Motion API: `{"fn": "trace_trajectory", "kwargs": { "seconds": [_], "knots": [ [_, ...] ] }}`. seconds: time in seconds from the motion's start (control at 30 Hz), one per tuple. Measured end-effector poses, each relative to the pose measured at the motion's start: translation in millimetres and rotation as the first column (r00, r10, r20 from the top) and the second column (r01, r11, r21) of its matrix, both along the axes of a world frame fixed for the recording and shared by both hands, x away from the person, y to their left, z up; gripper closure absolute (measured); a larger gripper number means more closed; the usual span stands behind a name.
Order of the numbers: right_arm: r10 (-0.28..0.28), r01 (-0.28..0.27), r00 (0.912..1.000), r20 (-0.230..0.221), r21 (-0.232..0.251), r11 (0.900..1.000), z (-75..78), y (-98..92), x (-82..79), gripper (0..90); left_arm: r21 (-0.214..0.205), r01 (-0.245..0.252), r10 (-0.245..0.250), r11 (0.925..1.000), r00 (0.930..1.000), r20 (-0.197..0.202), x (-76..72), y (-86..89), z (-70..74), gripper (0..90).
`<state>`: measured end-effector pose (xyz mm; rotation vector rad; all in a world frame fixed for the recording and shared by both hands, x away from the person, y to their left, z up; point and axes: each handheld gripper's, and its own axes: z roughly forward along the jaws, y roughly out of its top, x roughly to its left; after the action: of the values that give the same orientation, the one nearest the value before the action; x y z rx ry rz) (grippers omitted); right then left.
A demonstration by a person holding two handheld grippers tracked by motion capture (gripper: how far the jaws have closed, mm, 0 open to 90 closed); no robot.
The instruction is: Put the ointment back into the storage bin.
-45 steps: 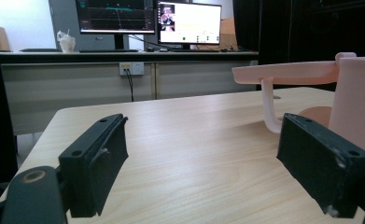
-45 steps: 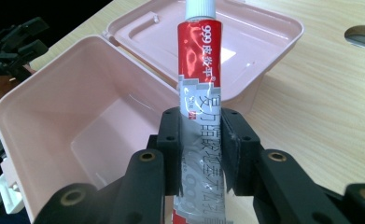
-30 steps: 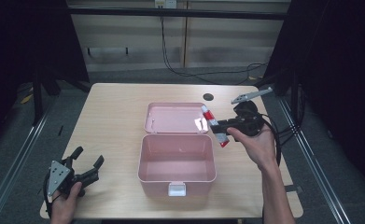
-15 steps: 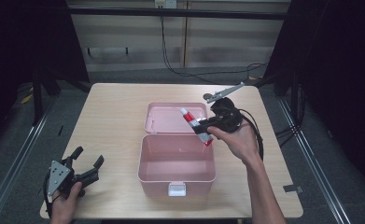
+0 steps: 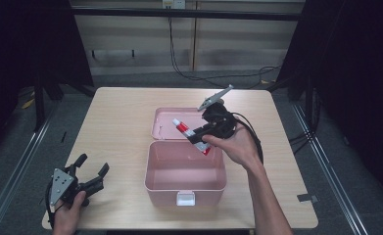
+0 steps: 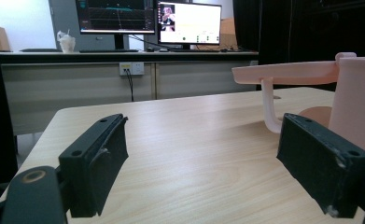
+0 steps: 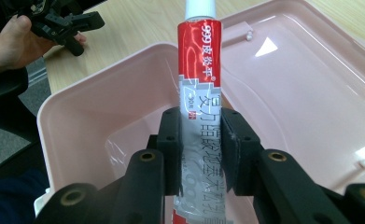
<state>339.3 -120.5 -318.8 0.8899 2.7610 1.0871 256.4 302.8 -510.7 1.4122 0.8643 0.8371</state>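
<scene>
A pink plastic box (image 5: pixel 185 176) stands open in the middle of the table, its lid (image 5: pixel 167 123) laid flat behind it. My right gripper (image 5: pixel 199 133) is shut on a red, white and grey ointment tube (image 5: pixel 188 132), held over the box's back rim. In the right gripper view the tube (image 7: pixel 200 84) runs up between the jaws above the box's hollow (image 7: pixel 119 126). My left gripper (image 5: pixel 88 171) rests open at the table's front left corner with nothing between its fingers (image 6: pixel 98 158); the box wall (image 6: pixel 357 98) shows at its right.
The light wooden table (image 5: pixel 115 127) has bare room left of the box. A desk with monitors (image 6: pixel 147 18) stands beyond the far edge. Cables trail on the floor behind the table. Dark frames flank both sides.
My right gripper has carried the tube leftward from the table's right side to above the box's back rim. The left gripper has stayed put.
</scene>
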Motion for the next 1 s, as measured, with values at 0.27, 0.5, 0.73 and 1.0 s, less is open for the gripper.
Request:
{"fn": "trace_trajectory", "kwargs": {
  "seconds": [0.27, 0.5, 0.73, 1.0],
  "knots": [
    [0.077, -0.078, 0.9969, -0.013, -0.068, 0.9947, -5.2, 12.2, 2.7, 71.3, 0.000, 0.000, 0.000, 1.0000, 1.0000, 0.000, 0.0, 0.0, 0.0, 15.7],
    [0.123, -0.124, 0.9923, -0.020, -0.127, 0.9842, -9.6, 19.1, 3.2, 71.4, 0.001, -0.001, 0.001, 1.0000, 1.0000, 0.001, 0.0, 0.1, 0.0, 15.8],
    [0.139, -0.143, 0.9896, -0.037, -0.177, 0.9738, -15.4, 26.2, 6.6, 71.3, -0.003, 0.002, -0.002, 1.0000, 1.0000, -0.001, -0.1, -0.2, -0.1, 15.7],
    [0.167, -0.175, 0.9844, -0.055, -0.216, 0.9605, -22.1, 36.0, 7.7, 71.4, -0.004, 0.002, -0.002, 1.0000, 1.0000, -0.001, -0.1, -0.3, -0.1, 15.8]
  ]
}}
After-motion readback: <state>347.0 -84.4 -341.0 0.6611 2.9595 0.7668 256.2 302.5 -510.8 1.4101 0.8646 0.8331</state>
